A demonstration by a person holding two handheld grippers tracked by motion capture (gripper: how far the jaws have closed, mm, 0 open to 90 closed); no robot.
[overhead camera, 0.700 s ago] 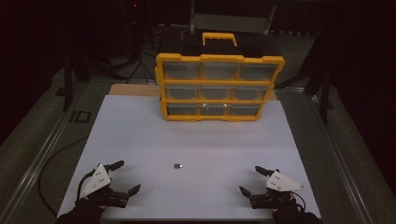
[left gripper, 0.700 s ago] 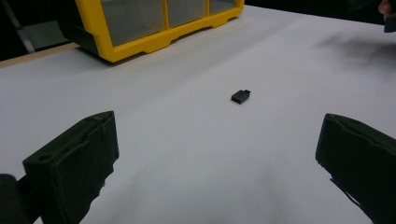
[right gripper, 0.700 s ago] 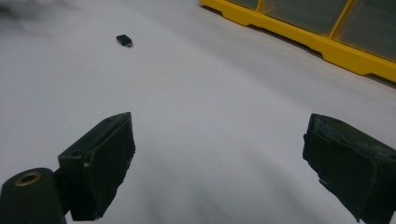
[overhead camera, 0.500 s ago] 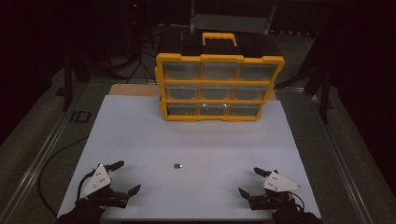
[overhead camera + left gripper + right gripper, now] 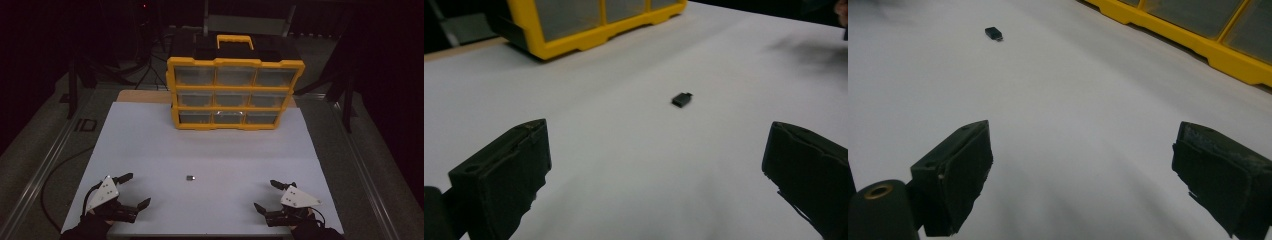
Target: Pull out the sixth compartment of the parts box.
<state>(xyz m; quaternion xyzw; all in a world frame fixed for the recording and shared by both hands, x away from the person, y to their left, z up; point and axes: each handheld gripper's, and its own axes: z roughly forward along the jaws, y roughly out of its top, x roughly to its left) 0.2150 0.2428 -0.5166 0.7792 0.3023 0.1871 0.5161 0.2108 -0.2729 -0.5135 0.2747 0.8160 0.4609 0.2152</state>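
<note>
High view | left claw (image 5: 134,190) wide, nothing held | right claw (image 5: 270,196) wide, nothing held | small black plug (image 5: 189,177) on white bench (image 5: 150,145), between claws, apart | yellow drawer organizer (image 5: 234,95) at far edge

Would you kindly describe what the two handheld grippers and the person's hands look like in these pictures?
Each gripper, the left gripper and the right gripper, has two black jaws with thick, blocky, matte pads and a pale grey three-cornered plate on top with small dark dots. The right gripper view shows a brass-coloured ringed hole on the body. The hands appear to wear dark gloves or sleeves.
</note>
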